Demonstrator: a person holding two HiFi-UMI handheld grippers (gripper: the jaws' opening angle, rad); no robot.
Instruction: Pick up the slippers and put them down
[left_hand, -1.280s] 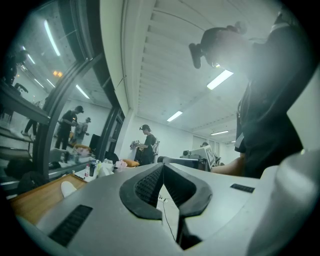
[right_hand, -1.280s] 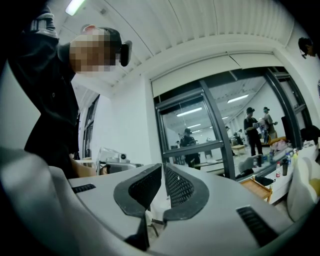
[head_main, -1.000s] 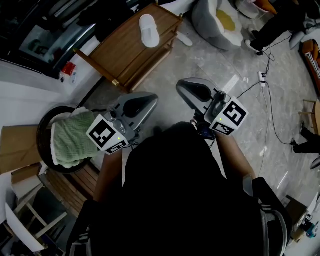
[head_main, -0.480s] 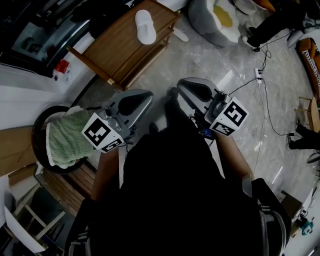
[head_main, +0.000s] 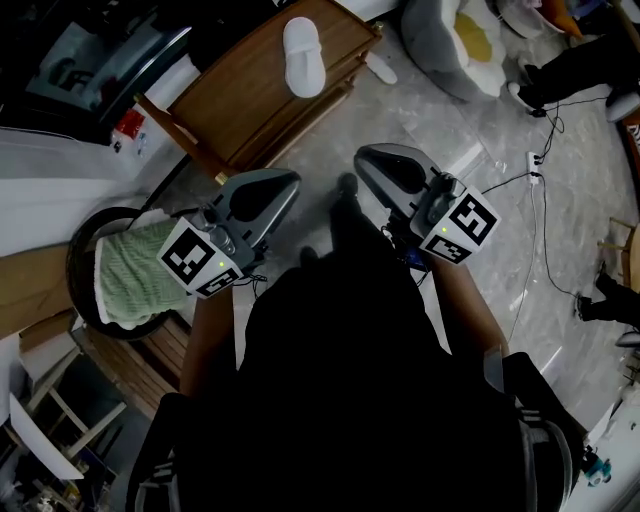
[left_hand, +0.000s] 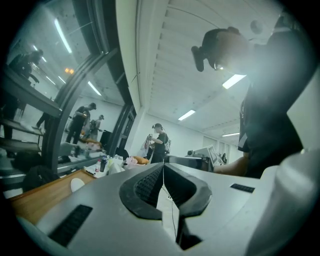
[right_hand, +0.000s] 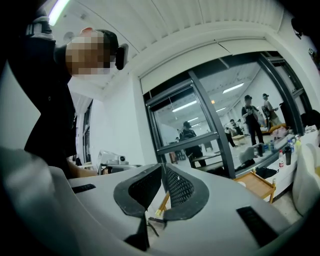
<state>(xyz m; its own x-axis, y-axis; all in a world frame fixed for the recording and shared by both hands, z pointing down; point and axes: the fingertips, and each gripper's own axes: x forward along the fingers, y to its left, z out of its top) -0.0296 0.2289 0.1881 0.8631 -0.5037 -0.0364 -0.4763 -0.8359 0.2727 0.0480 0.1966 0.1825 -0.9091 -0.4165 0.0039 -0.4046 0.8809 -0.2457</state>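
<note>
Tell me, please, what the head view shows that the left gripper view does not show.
Only the head view: the green towel in its dark round basket, a floor slipper beside the table, and the right tongs. Only the left gripper view: ceiling lights and people standing far off. Both: the wooden table, the white slipper lying on it, and the left tongs, shut and empty.

The slipper (head_main: 303, 55) looks like soft cloth, lying on a smooth wooden surface (head_main: 250, 105). The floor (head_main: 480, 110) is glossy stone; the towel (head_main: 135, 280) is ribbed cloth.
</note>
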